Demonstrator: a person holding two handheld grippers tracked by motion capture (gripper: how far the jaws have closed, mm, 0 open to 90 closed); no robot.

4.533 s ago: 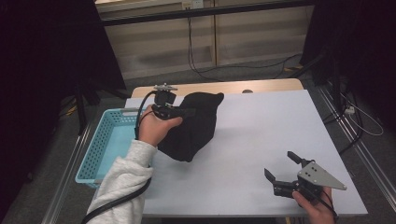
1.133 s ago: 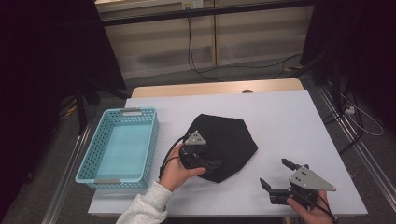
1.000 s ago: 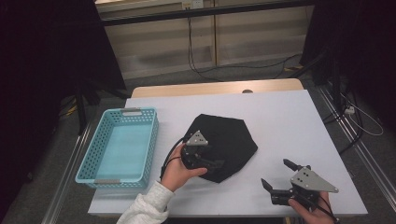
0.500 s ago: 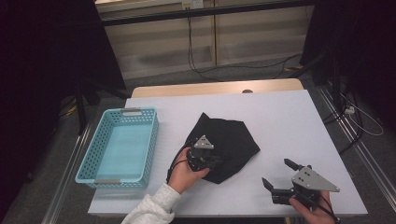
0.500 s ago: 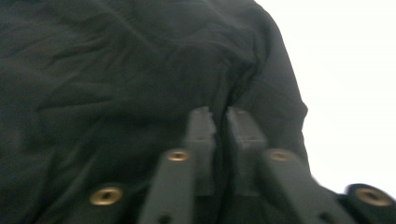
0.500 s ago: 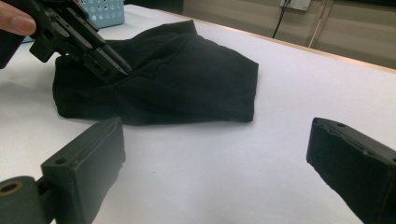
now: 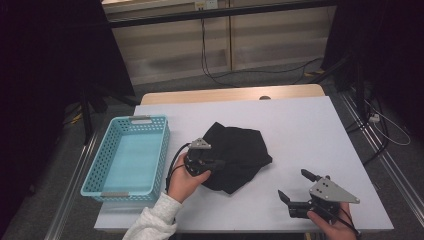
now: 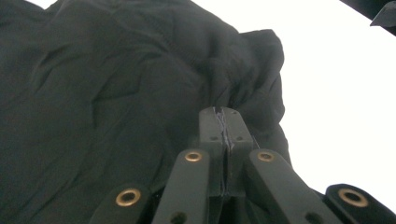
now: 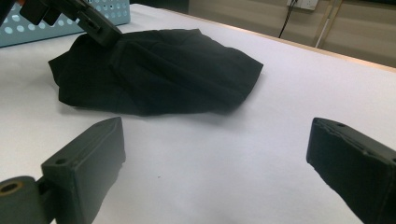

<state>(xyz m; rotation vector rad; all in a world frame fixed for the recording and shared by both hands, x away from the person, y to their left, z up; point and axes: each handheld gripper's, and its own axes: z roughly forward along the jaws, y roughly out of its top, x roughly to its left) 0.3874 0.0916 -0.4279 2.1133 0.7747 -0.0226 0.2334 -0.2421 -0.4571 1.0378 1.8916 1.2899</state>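
Black cloth (image 7: 235,156) lies crumpled mid-table on the white table (image 7: 310,130), right of the blue basket (image 7: 131,154). Left gripper (image 7: 216,165) has its jaws pinched tight on a fold at the cloth's near-left edge; left gripper view shows the pads meeting w/ fabric bunched around the tips (image 8: 225,122). Approx. a sec ago those jaws stood wide over the cloth & have just been closing; the cloth lay flatter and broader then, now it's drawn narrower & rumpled. Right gripper (image 7: 296,189) hovers at the table's near-right corner, jaws spread, nothing between them, well apart from the cloth, same spot as before.
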